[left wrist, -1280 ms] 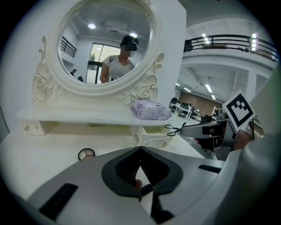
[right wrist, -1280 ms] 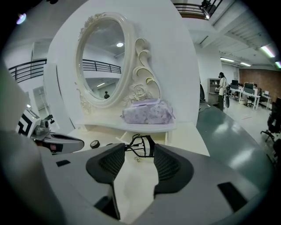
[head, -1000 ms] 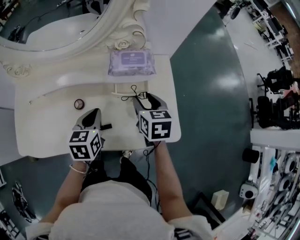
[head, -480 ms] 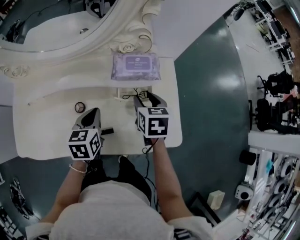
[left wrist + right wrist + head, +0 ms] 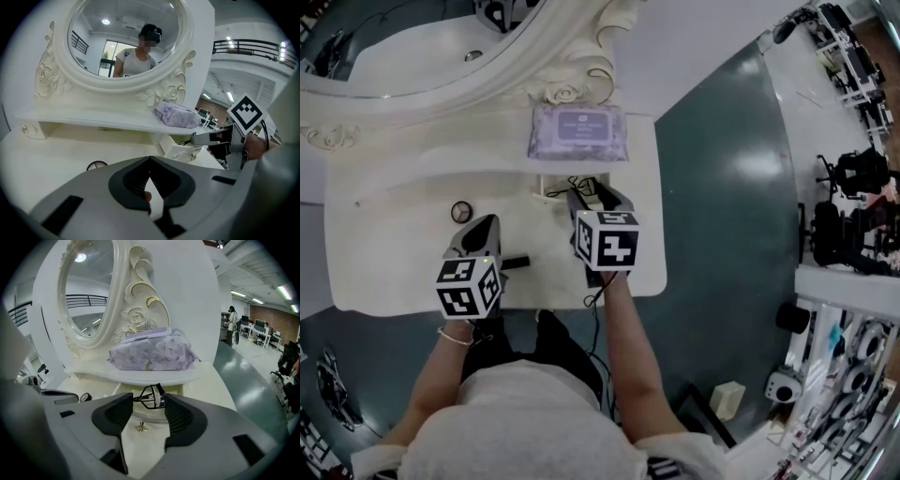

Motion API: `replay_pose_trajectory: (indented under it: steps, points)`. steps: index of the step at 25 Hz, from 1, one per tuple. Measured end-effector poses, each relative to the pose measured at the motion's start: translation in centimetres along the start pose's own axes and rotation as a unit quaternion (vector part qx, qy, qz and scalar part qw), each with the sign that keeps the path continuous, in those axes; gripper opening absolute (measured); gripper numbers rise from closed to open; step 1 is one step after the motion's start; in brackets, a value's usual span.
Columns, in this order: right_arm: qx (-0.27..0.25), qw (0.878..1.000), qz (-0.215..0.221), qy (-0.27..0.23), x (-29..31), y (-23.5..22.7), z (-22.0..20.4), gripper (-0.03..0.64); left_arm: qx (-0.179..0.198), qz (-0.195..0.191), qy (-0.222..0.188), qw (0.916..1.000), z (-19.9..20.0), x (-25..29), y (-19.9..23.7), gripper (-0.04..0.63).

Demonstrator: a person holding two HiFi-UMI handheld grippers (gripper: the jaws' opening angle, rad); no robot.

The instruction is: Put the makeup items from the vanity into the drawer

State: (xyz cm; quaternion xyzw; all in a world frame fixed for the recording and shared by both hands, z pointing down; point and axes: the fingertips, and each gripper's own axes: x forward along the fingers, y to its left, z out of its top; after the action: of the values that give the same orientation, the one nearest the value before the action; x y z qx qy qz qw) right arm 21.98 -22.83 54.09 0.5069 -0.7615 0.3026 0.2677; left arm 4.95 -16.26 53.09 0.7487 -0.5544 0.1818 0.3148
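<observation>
A black eyelash curler (image 5: 572, 187) (image 5: 152, 397) lies across the small drawer (image 5: 542, 185) under the vanity's shelf, above its gold-knobbed front (image 5: 140, 420). My right gripper (image 5: 598, 199) (image 5: 149, 401) hovers just in front of and above it. Its jaws are open and the curler shows in the gap past the tips, untouched. A round compact (image 5: 461, 212) (image 5: 97, 165) rests on the tabletop ahead of my left gripper (image 5: 480, 227) (image 5: 150, 160), whose tips meet. A small pinkish spot shows in the slit behind them; what it is I cannot tell.
A purple wipes pack (image 5: 577, 131) (image 5: 152, 356) sits on the shelf below the oval mirror (image 5: 126, 40). A short black stick (image 5: 514, 262) shows beside the left gripper near the vanity's front edge. Green floor lies to the right of the vanity (image 5: 403, 272).
Both grippers have eased a little farther over the vanity top, the right one closer to the curler. Neither pair of jaws has changed, and the items lie where they were.
</observation>
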Motion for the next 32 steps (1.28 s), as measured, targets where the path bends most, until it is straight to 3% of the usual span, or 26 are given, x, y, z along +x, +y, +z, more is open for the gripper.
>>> replay_pose_trajectory:
  steps: [16, 23, 32]
  points:
    - [0.001, 0.999, -0.019, -0.029, -1.6, -0.3, 0.0, 0.219, -0.003, 0.002, -0.003, 1.0, -0.4, -1.0, 0.4, 0.003]
    - [0.0, 0.995, -0.042, -0.086, -4.1, -0.4, 0.7, 0.215, 0.001, -0.002, -0.009, 1.0, -0.4, -2.0, 0.2, 0.003]
    - [0.029, 0.993, -0.059, -0.094, -7.2, 0.6, -1.4, 0.12, 0.01, -0.011, -0.031, 0.9994, 0.4, -4.4, 0.2, 0.003]
